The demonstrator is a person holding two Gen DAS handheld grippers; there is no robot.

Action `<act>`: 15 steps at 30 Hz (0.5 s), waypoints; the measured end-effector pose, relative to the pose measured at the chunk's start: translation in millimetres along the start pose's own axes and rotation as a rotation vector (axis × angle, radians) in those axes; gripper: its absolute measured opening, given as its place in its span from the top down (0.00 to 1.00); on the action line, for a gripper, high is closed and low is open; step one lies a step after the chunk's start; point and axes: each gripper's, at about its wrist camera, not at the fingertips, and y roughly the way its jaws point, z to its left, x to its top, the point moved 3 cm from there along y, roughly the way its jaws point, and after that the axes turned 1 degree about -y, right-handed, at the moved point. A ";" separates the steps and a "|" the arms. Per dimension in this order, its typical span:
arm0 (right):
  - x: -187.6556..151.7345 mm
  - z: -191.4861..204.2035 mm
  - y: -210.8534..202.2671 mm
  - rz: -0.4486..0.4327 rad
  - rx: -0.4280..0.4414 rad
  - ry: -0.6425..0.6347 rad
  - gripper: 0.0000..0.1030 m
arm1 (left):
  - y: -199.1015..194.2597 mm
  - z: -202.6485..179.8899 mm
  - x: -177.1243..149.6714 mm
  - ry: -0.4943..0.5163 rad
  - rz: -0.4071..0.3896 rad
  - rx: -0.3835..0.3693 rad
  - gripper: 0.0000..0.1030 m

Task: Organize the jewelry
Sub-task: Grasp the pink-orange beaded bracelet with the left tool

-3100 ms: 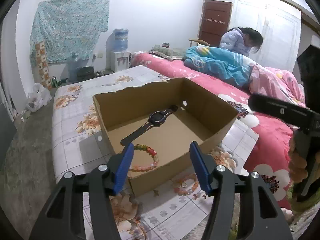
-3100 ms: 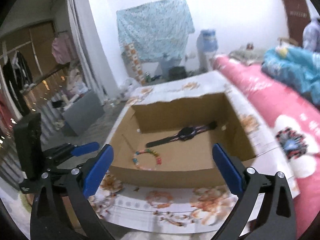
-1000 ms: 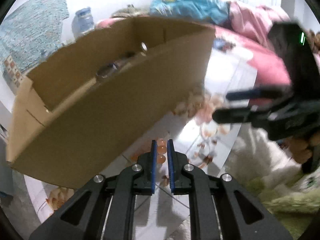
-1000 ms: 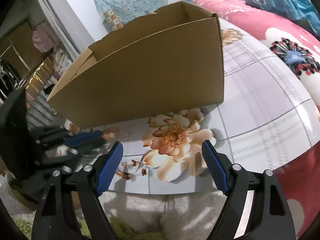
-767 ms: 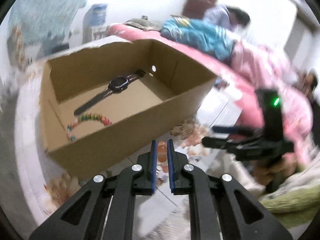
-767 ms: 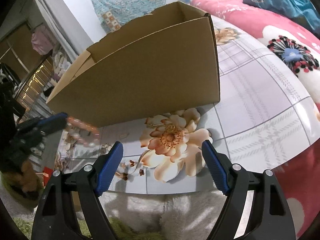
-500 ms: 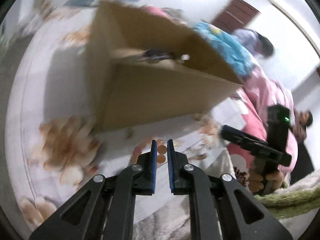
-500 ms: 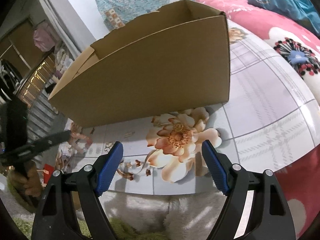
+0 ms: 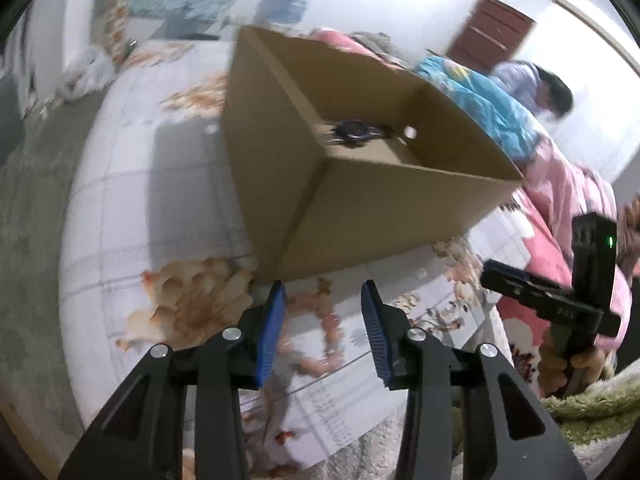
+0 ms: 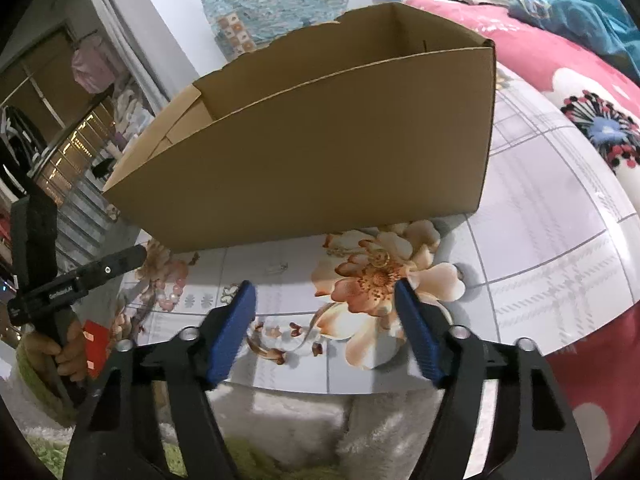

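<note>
On the flowered tablecloth (image 9: 132, 200), just in front of the box (image 9: 360, 216), lies a pink bead bracelet (image 9: 320, 332), blurred in the left wrist view. It sits below and between the blue pads of the left gripper (image 9: 324, 332), whose jaws have just been opening and stand partly apart, pressing on nothing. From the right wrist view the same bracelet (image 10: 168, 284) shows beside the left gripper's black finger (image 10: 80, 276), which carries small white lettering too fine to read with certainty.

Inside the box a dark watch (image 9: 354, 130) rests on the floor near a round hole in the far wall. The box's near wall hides the rest of the inside from both views.

The right gripper (image 10: 326, 320) hangs over a large peach flower print (image 10: 380, 276), its jaws fairly wide, having just been closing somewhat, with nothing between them. A hand (image 10: 70, 348) grips the left tool's handle low at the cloth's edge; the other hand (image 9: 568, 364) holds the right tool, where a green light (image 9: 611, 241) glows.

A pink bedspread (image 10: 560, 64) and blue blanket (image 10: 580, 4) lie beyond, and a person (image 9: 536, 88) sits by a brown door (image 9: 492, 36).
</note>
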 end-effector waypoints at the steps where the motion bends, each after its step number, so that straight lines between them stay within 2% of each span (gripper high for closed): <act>1: 1.1 0.6 -0.3 -0.004 -0.001 -0.003 0.42 | 2.8 -4.2 0.9 0.019 0.002 0.002 0.63; 12: 3.4 1.4 1.0 -0.009 0.005 0.005 0.43 | 44.4 -30.0 0.0 0.186 0.060 0.094 0.63; 15: 4.7 0.6 2.0 -0.007 0.008 0.004 0.44 | 52.6 -32.4 -0.1 0.221 0.085 0.136 0.68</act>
